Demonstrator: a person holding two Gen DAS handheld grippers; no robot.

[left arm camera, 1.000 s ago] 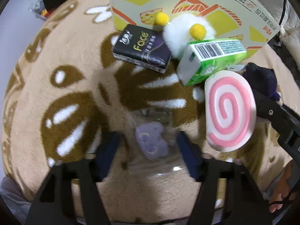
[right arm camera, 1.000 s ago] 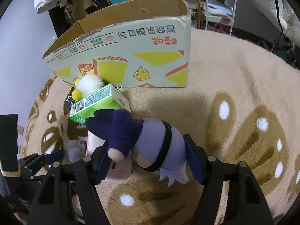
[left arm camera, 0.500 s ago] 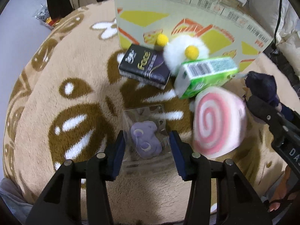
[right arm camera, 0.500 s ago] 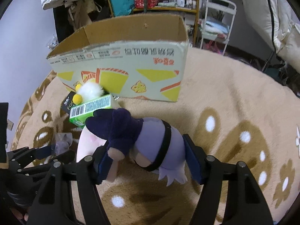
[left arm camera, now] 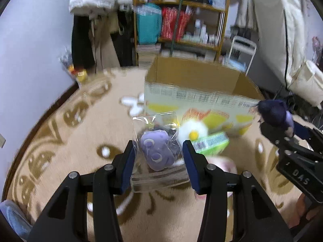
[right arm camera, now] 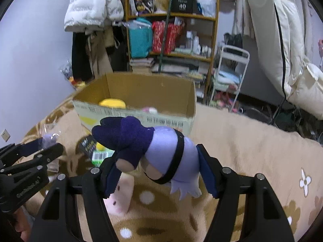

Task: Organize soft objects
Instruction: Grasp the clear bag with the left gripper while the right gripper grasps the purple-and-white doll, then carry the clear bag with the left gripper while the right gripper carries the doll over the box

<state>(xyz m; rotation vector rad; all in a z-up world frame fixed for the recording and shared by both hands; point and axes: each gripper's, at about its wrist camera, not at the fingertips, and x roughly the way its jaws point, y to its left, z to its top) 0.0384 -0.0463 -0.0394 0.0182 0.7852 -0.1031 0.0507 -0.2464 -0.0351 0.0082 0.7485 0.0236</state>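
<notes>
two grippers, each clamped on one soft thing. the left gripper [left arm camera: 158, 161] pinches a clear zip bag [left arm camera: 157, 155] with a small purple plush inside, its blue pads pressed against the bag's sides and the bag lifted off the rug. the right gripper [right arm camera: 159, 171] is closed on a purple plush doll [right arm camera: 153, 149] – dark hood, lilac body, one black band round the middle – also held up in the air.

one open cardboard box [right arm camera: 141, 109] stands on the tan rug [right arm camera: 242, 145], just past both loads. on the rug against its printed front wall lie four loose things: a white pom-pom toy [left arm camera: 192, 131] with a yellow dot, a green carton [left arm camera: 210, 144], a dark tissue pack [right arm camera: 87, 143], and a pink plush [right arm camera: 121, 193] under the right gripper.

the right wrist view looks over the box rim and shows two things inside, something yellow [right arm camera: 112, 103] and a small pink-white bit [right arm camera: 150, 110]; the left wrist view is lower and blurred and shows only the box's brown inner walls. the tissue pack shows in the right view alone, while the pom-pom is plain only in the left. each view catches the other gripper at its edge.

the box's near rim sits below both held toys in the frames. the rug to the right of the box is bare – open room there. behind the box stand a wooden shelf [right arm camera: 171, 40] and a white cart [right arm camera: 230, 76], close to its back wall.
</notes>
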